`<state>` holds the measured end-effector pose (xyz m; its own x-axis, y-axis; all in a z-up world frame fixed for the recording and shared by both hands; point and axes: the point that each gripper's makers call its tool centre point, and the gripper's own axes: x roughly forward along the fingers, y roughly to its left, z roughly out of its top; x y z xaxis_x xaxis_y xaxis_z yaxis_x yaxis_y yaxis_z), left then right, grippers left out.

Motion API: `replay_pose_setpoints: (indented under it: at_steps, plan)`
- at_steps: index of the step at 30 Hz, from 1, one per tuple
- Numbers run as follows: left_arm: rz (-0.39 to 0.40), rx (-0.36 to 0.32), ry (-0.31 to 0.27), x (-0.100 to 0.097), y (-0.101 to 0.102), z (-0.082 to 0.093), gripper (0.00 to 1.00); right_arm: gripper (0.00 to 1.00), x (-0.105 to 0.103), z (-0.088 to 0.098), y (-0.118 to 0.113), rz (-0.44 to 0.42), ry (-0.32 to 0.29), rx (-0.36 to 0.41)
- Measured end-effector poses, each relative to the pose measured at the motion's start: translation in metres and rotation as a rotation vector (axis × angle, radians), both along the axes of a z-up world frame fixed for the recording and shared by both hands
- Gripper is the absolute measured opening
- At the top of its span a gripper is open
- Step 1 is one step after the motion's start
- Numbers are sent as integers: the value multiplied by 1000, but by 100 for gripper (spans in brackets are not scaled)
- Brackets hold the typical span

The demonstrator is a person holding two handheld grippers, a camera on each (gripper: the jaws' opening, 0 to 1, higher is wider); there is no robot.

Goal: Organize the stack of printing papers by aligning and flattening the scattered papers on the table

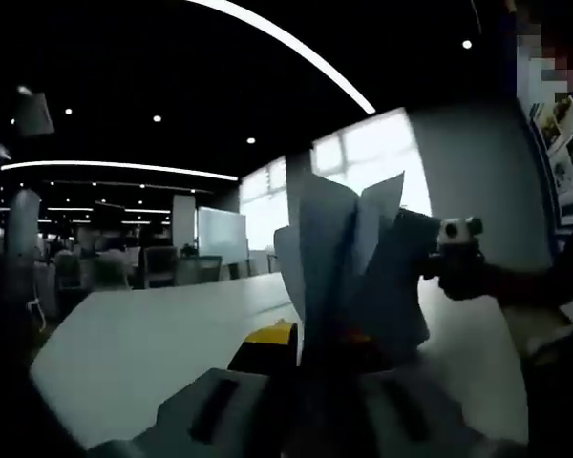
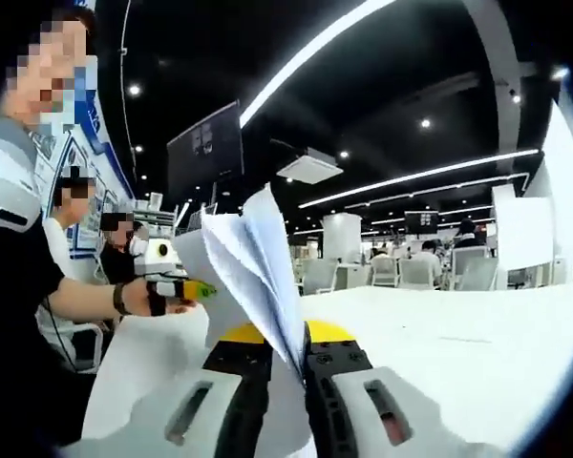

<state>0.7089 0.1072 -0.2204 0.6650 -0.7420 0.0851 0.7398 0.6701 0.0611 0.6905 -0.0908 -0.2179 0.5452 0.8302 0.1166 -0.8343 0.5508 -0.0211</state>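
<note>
A stack of white printing papers (image 1: 349, 258) stands upright over the white table (image 1: 153, 334), its sheets fanned apart at the top. My left gripper (image 1: 315, 351) is shut on the stack's near edge. At the far edge, a hand holds my right gripper (image 1: 458, 243) against the sheets. In the right gripper view the papers (image 2: 253, 258) rise from between the black and yellow jaws of my right gripper (image 2: 286, 355), which is shut on them. The left gripper (image 2: 167, 272) grips the other edge, above the table (image 2: 458, 334).
A person's sleeve (image 2: 19, 277) and body stand close on the left of the right gripper view, with other people behind. Office chairs (image 1: 158, 267), a whiteboard (image 1: 222, 237) and columns lie beyond the table's far edge. Bright windows (image 1: 363, 162) back the papers.
</note>
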Motion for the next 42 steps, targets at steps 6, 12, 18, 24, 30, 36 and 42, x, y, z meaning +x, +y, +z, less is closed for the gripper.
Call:
replay_pose_setpoints:
  at_steps: [6, 12, 18, 24, 30, 36, 42]
  plan:
    - [-8, 35, -46, -1, -9, 18, 10, 0, -3, 16, 9, 33, -29, -8]
    - [18, 38, 30, 0, -8, -9, 21, 13, 5, -5, -1, -8, 25, -51]
    - [31, 35, 19, 0, -4, 1, 23, 16, 8, -1, -11, -39, 45, -46]
    - [2, 27, 21, -3, -8, 0, 18, 13, 7, 3, -19, -28, 76, 26]
    - [1, 15, 36, -3, -9, -7, 18, 13, 6, -7, -21, -31, 115, 26]
    - [4, 18, 32, -3, -10, -7, 11, 5, -1, -10, -22, 25, 195, 96]
    - [10, 39, 10, -6, -13, -6, 8, 5, -5, -2, -18, 12, 122, 44]
